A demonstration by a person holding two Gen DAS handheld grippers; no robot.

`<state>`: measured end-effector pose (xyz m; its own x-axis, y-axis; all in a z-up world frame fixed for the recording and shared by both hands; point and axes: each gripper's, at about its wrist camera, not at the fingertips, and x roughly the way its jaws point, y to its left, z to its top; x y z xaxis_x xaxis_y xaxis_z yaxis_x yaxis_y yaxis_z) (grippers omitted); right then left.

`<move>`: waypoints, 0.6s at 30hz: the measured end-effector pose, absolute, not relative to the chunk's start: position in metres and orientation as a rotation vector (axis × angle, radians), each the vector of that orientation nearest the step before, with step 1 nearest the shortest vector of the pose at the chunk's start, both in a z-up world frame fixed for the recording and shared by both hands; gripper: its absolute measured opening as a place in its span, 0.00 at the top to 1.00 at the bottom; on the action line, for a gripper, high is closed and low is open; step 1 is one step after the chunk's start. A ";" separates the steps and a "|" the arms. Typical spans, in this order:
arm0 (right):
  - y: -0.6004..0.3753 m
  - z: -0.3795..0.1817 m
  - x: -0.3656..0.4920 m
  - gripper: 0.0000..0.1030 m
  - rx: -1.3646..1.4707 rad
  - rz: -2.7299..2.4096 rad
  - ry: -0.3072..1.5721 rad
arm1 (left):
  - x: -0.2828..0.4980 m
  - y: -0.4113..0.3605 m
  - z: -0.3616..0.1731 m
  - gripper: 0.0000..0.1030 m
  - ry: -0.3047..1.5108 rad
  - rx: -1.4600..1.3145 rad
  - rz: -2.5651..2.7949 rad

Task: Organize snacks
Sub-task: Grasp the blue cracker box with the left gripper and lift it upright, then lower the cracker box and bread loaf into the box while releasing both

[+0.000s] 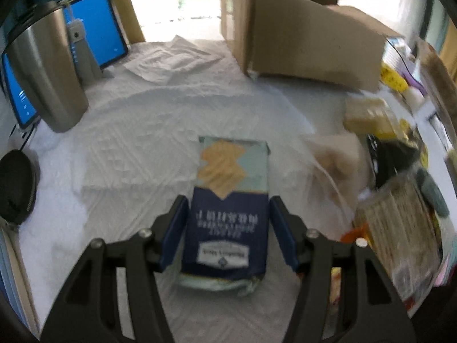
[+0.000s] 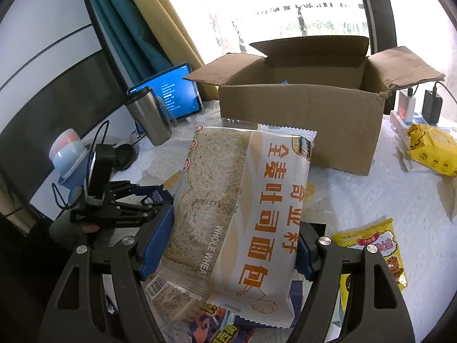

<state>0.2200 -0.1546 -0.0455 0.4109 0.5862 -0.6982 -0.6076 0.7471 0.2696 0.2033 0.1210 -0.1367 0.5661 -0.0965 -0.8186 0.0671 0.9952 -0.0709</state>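
My left gripper (image 1: 228, 214) straddles a blue and pale cracker pack (image 1: 228, 200) that lies on the white cloth; its blue pads sit just beside the pack's sides with thin gaps. My right gripper (image 2: 234, 228) is shut on a whole wheat bread pack (image 2: 242, 200) and holds it up above the table, in front of the open cardboard box (image 2: 300, 120). The left gripper (image 2: 148, 200) also shows in the right wrist view, low at the left. The box (image 1: 300, 37) stands at the back right in the left wrist view.
A steel tumbler (image 1: 45, 65) and a lit tablet (image 1: 97, 25) stand at the left. Snack packs lie at the right: a yellow bag (image 2: 431, 148), a yellow-red pack (image 2: 371, 251), more packs (image 1: 400, 223). A power strip with chargers (image 2: 414, 111) sits behind the box.
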 end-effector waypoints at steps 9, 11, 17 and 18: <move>-0.162 -0.046 0.230 0.26 -0.035 0.705 0.868 | 0.200 0.117 -0.109 0.49 0.877 -0.095 -0.119; -0.163 -0.045 0.237 0.26 -0.038 0.696 0.863 | 0.200 0.118 -0.091 0.49 0.835 -0.119 -0.125; -0.162 -0.039 0.267 0.26 -0.041 0.666 0.836 | 0.217 0.111 -0.053 0.49 0.750 -0.147 -0.174; -0.162 -0.037 0.273 0.26 -0.038 0.661 0.833 | 0.221 0.109 -0.049 0.49 0.741 -0.148 -0.181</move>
<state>0.2730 -0.1624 -0.0369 0.4861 0.5291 -0.6955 -0.5576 0.8006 0.2194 0.2214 0.1089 -0.0490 0.7232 -0.2159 -0.6560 0.1115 0.9739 -0.1976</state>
